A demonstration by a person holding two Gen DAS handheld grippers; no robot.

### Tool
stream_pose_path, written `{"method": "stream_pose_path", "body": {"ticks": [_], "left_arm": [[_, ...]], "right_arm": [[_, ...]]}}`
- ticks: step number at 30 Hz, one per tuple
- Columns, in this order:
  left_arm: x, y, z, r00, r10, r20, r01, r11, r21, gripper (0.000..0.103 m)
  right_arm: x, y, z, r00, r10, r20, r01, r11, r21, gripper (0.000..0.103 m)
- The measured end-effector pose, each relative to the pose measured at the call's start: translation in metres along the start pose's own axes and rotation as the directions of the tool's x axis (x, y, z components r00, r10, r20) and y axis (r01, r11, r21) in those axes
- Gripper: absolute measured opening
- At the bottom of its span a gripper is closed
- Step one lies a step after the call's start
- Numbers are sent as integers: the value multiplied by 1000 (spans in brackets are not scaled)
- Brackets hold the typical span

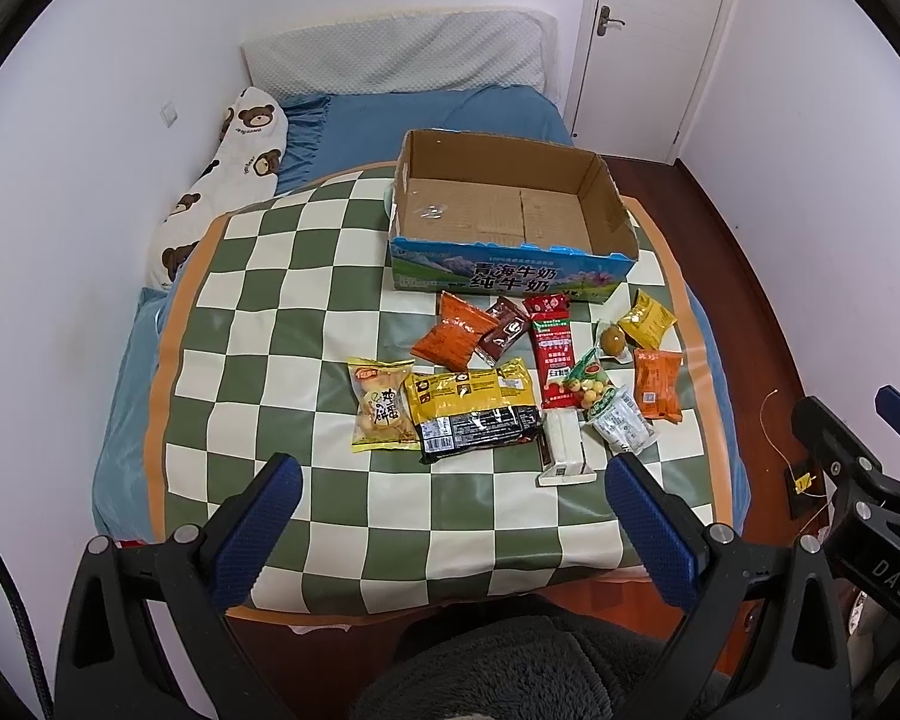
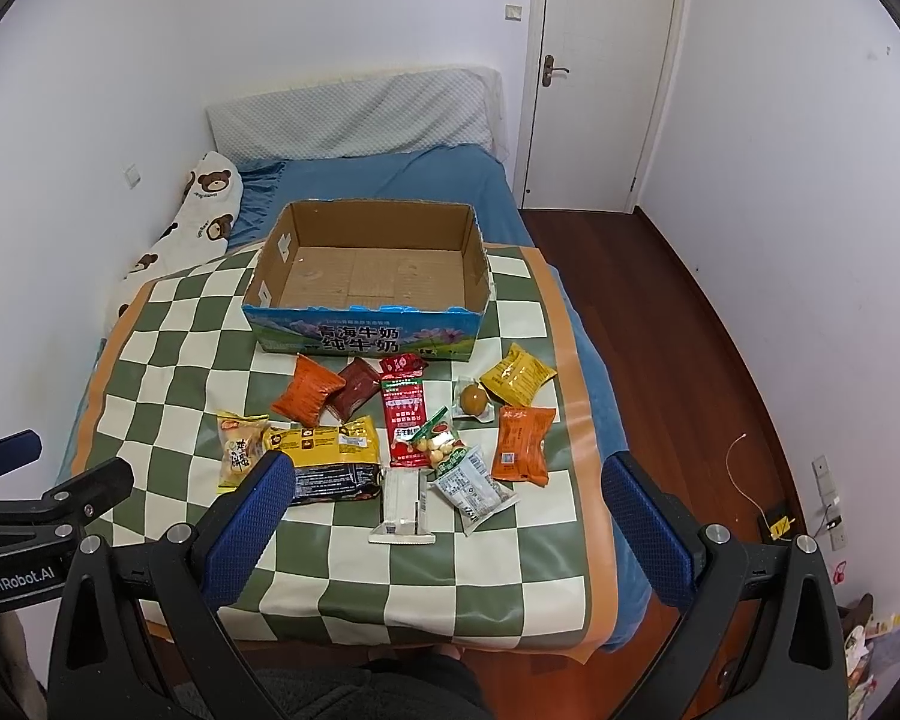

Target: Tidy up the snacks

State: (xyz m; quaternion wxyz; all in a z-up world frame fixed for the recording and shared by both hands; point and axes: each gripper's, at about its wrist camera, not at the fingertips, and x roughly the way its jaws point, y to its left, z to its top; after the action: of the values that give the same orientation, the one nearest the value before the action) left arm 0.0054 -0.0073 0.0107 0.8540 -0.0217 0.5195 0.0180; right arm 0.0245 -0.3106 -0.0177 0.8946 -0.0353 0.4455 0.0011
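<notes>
An empty cardboard milk box (image 1: 498, 213) (image 2: 378, 276) sits on the checked mat (image 1: 282, 312) (image 2: 168, 354). Several snack packets lie in front of it: a yellow-and-black pack (image 1: 471, 405) (image 2: 330, 462), a cracker bag (image 1: 378, 411) (image 2: 240, 450), an orange pouch (image 1: 453, 333) (image 2: 307, 396), a long red packet (image 1: 555, 354) (image 2: 405, 414), a white bar (image 1: 564, 447) (image 2: 403, 504). My left gripper (image 1: 450, 483) hovers open above the near edge of the mat, holding nothing. My right gripper (image 2: 447, 483) also stands open and empty, just to its right.
The mat covers a bed with blue sheets (image 1: 438, 111), a grey headboard cushion (image 2: 354, 114) and a bear-print pillow (image 1: 222, 180) along the left wall. Wooden floor (image 2: 690, 360) and a white door (image 2: 606, 60) lie to the right. A person's dark fleece clothing (image 1: 510, 660) fills the bottom.
</notes>
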Motion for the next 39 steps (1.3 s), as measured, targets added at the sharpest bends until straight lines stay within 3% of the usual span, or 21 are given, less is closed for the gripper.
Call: {"method": "stream_pose_path", "body": {"ticks": [24,29,33,37,39], "left_arm": [[-3,-1,-1,1000,4,6,-4,1000,-4,103],[15,-1,-2,1000,3,6,-3,1000,2,103],[69,-7,1,995,91,-46,-86,991,106,103],[138,-16,0,977,180,-117,-138,943,303,103],[170,-23,-1,968,209,-137,-137,903,408,103]], "right_arm": [[-13,2,-3,1000,10,8,-10,1000,6,103],[7,-10,-4,999,30,-27,-29,999,44,103],[57,-20,-7,994,36,-107,-29,998,64,103],[127,-28,-17,974,51,-220,-35,997,75,103],[158,-30,-24,958,74,-277,-49,994,95,103]]}}
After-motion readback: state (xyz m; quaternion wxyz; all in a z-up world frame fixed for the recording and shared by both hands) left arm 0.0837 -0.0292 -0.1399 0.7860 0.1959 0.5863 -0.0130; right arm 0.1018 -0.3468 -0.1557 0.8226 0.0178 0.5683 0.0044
